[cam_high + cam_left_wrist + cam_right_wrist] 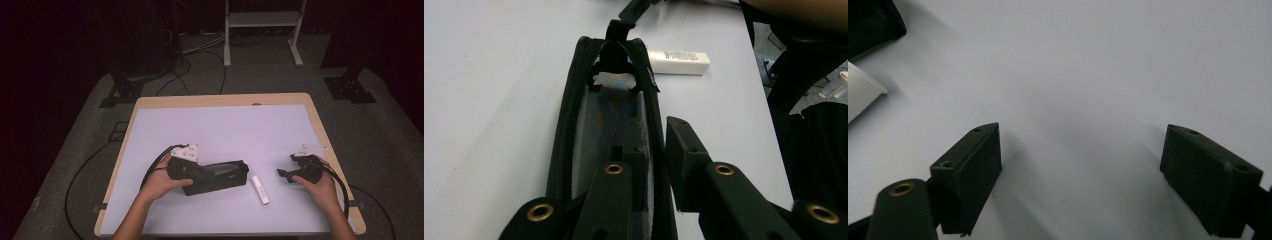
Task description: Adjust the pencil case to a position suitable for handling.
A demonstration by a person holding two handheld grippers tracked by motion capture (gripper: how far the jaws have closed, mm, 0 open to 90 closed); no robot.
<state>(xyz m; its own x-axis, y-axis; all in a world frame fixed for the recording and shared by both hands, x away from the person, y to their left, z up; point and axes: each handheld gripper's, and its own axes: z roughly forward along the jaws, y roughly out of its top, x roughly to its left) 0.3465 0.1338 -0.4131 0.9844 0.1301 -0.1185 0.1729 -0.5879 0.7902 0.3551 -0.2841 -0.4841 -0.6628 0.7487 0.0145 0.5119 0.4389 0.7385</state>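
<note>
A long black zip pouch (222,177) lies open on the white table (225,125), left of centre near the front. In the left gripper view its grey mesh lining (611,120) shows. My left gripper (658,165) is shut on the pouch's near side wall, one jaw inside and one outside. A small white tube (260,189) with a printed label (679,62) lies just right of the pouch. My right gripper (284,175) hovers low over bare table at the right, open (1083,175), nothing between its fingers. The tube's end (860,95) and a pouch corner (870,25) sit to its left.
The table's wooden rim (320,125) runs close to the right hand. Cables (80,175) trail off both grippers to the floor. Behind the table stand black stand feet (125,90) and a white frame (260,30).
</note>
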